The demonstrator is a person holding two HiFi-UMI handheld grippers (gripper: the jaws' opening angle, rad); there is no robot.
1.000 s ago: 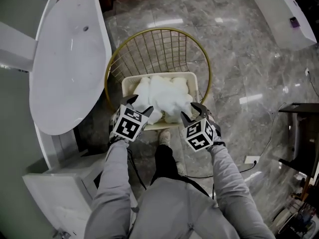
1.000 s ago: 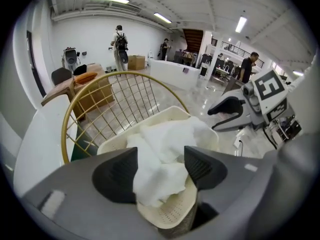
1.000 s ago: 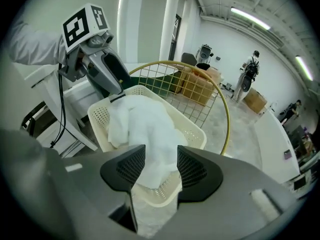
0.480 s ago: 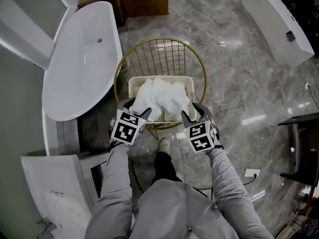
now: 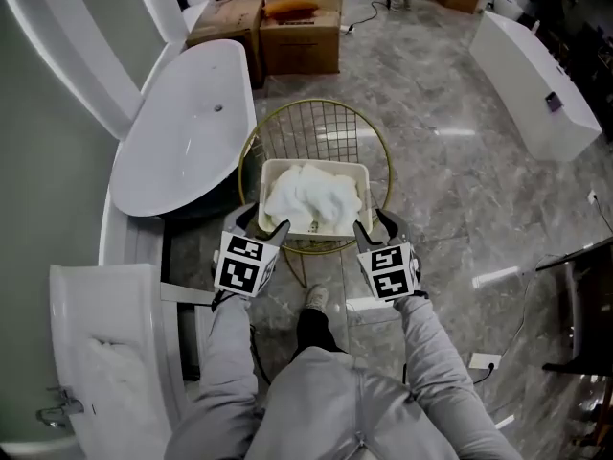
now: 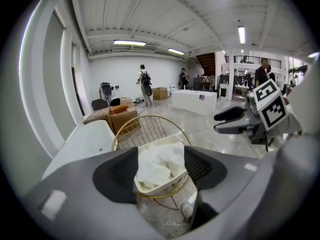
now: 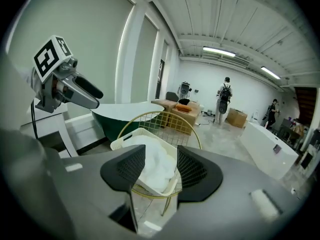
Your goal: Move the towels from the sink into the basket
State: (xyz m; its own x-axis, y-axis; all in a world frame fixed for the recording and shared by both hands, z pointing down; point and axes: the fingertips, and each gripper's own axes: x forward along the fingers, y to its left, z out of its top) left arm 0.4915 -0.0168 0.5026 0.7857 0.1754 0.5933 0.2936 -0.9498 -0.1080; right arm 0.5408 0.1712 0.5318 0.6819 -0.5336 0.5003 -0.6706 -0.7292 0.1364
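White towels [image 5: 308,195] lie heaped in a cream basket [image 5: 316,166] that rests on a round gold wire stand [image 5: 316,123]. My left gripper [image 5: 265,220] hovers at the basket's near left corner, jaws apart and empty. At the near right corner my right gripper [image 5: 374,222] is likewise open and holds nothing. In the left gripper view the towels [image 6: 157,164] show well beyond the left gripper [image 6: 161,166]. In the right gripper view the right gripper [image 7: 161,166] frames the towels [image 7: 157,170] from a distance. The white sink [image 5: 96,353] is at lower left.
A white bathtub [image 5: 187,132] stands left of the stand, close to it. Cardboard boxes [image 5: 297,27] sit behind it and a long white tub [image 5: 532,75] at the far right. People stand far off [image 6: 145,84]. The person's foot [image 5: 316,300] is under the stand's near edge.
Both grippers have risen and drawn back from the basket, which looks smaller now. The head view has tilted up, bringing the sink and boxes into view. The towels stay in the basket.
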